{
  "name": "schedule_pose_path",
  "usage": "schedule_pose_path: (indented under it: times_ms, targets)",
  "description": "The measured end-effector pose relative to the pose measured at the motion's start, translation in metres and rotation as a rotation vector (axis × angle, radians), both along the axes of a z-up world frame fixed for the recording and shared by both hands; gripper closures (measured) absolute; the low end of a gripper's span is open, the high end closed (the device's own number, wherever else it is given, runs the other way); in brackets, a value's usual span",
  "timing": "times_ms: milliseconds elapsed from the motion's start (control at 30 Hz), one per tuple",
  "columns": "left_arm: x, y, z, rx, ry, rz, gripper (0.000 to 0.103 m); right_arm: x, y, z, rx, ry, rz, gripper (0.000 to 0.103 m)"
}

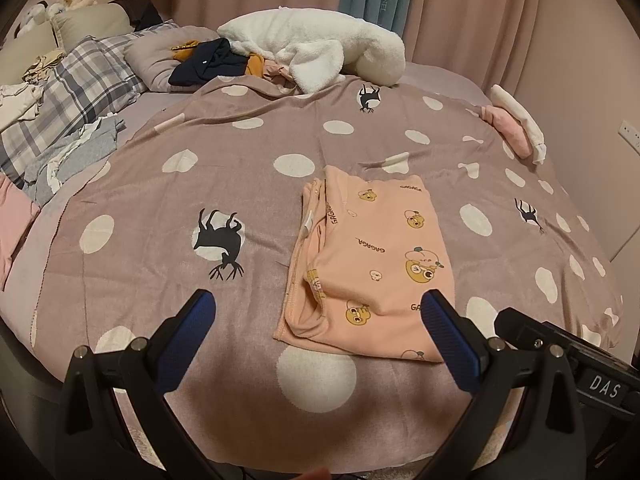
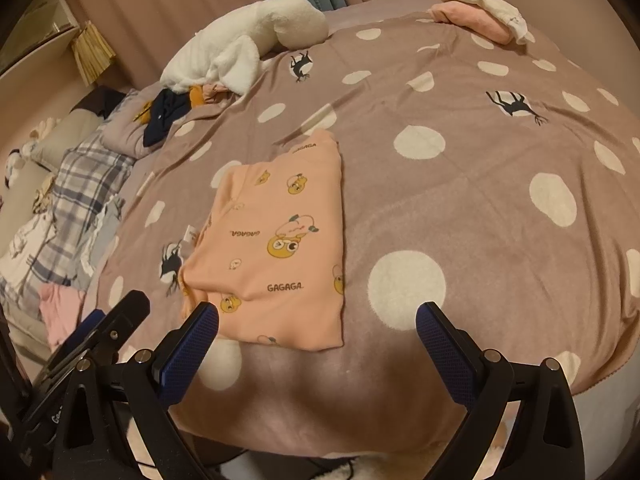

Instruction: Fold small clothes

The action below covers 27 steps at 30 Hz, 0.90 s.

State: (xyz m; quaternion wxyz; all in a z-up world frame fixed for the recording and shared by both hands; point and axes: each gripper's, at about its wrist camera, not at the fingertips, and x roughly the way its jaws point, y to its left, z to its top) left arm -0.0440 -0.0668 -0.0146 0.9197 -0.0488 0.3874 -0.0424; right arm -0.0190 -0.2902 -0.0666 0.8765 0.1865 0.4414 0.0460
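Peach garment (image 1: 372, 260) lies folded, apparently lengthwise, on the dotted blanket (image 1: 160, 184); left gripper (image 1: 318, 314) and right gripper (image 2: 318, 322) both gape empty

The left claw (image 1: 318, 312) is spread wide, its two black arms angled outward and the blue ribbed pads (image 1: 196, 336) facing each other across a broad gap. Nothing sits between the pads. The right claw (image 2: 318, 320) is in the same pose: jaws wide apart, blue pads (image 2: 188, 348) turned inward, nothing gripped. Both are held level and point forward, side by side. In the left wrist view, part of the right claw's black body shows just to the right of the left claw's right finger. In the right wrist view, the left claw's black frame and a bit of blue pad show just left of the right claw's left finger.
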Motion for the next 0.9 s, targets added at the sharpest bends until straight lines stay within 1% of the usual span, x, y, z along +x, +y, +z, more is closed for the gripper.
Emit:
schedule_pose_path:
  times_ms: [900]
  targets:
    - [-0.0006,-0.0007,-0.0009,0.022,-0.003,0.011,0.0,-0.0008,-0.0014,-0.0025,-0.015,0.004,-0.001,0.004]
